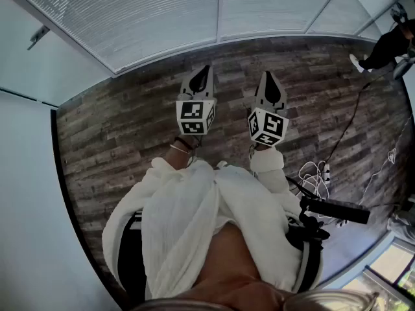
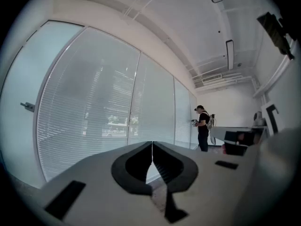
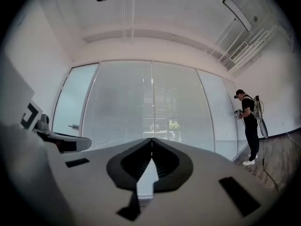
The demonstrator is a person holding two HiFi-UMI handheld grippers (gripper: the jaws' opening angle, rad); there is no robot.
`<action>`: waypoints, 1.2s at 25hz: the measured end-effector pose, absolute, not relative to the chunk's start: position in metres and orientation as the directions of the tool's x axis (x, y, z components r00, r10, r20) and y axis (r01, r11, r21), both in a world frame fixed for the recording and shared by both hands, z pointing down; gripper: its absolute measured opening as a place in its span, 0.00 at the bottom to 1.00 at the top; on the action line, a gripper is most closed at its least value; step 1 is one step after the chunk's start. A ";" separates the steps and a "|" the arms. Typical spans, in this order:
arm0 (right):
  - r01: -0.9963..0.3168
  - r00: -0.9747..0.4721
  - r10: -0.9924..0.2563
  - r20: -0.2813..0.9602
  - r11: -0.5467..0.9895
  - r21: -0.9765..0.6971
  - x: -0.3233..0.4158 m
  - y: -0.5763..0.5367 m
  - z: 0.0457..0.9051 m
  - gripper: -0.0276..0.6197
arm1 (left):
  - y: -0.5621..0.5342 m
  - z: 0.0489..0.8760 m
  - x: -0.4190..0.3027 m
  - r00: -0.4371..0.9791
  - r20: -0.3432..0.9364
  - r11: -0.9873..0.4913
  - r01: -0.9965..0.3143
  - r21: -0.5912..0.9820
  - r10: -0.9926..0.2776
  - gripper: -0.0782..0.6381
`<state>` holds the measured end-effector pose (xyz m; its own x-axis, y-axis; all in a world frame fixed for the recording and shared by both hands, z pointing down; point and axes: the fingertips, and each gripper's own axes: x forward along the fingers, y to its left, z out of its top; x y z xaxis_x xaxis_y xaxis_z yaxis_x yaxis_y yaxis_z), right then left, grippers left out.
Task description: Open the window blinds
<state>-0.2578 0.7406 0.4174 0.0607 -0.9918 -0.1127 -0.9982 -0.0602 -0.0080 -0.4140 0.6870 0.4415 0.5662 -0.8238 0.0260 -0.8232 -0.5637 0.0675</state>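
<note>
White slatted blinds (image 3: pixel 122 107) hang shut across the whole window wall. They are straight ahead of both pairs of jaws and well apart from them, with a stretch of grey plank floor (image 1: pixel 117 128) between. The left gripper (image 2: pixel 152 143) is held level with its jaws pressed together and nothing in them. The right gripper (image 3: pixel 151 140) sits just beside it, its jaws also together and empty. Both point at the middle panes.

The step in hand looks like the approach, so nothing is within reach yet. A couple of thin bright vertical lines run down the pane ahead of the right jaws. They may be a cord or a tilt rod, but the view is too hazy to be sure.

To do this well, walk in until the control is plain. Spread one pair of jaws before reaching, and close them on the cord or rod alone, never on the slats, which would bend. Then pull or twist steadily, keeping the other jaws clear. Mind the loose cables (image 1: pixel 316 173) on the floor behind and to the right of the jaws. Another person (image 3: pixel 249 124) is working at the far right pane.
</note>
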 end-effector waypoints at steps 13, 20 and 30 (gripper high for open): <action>-0.991 0.076 -0.995 -0.061 -0.069 -0.113 -0.187 0.696 0.443 0.06 | 0.640 0.454 -0.368 0.517 0.034 -0.514 -0.856 0.057 -0.856 0.11; -0.989 0.100 -0.994 -0.053 -0.094 -0.113 -0.162 0.587 0.459 0.06 | 0.524 0.456 -0.355 0.514 -0.021 -0.514 -0.854 0.083 -0.858 0.11; -0.989 0.134 -0.985 -0.105 -0.127 -0.077 -0.121 0.324 0.413 0.06 | 0.254 0.419 -0.305 0.541 -0.058 -0.544 -0.835 0.082 -0.839 0.11</action>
<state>-0.1205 0.3239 0.4129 0.1344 -0.9854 -0.1047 -0.9889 -0.1267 -0.0772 -0.3055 0.2539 0.4187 0.5413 -0.8388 -0.0581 -0.8348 -0.5444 0.0824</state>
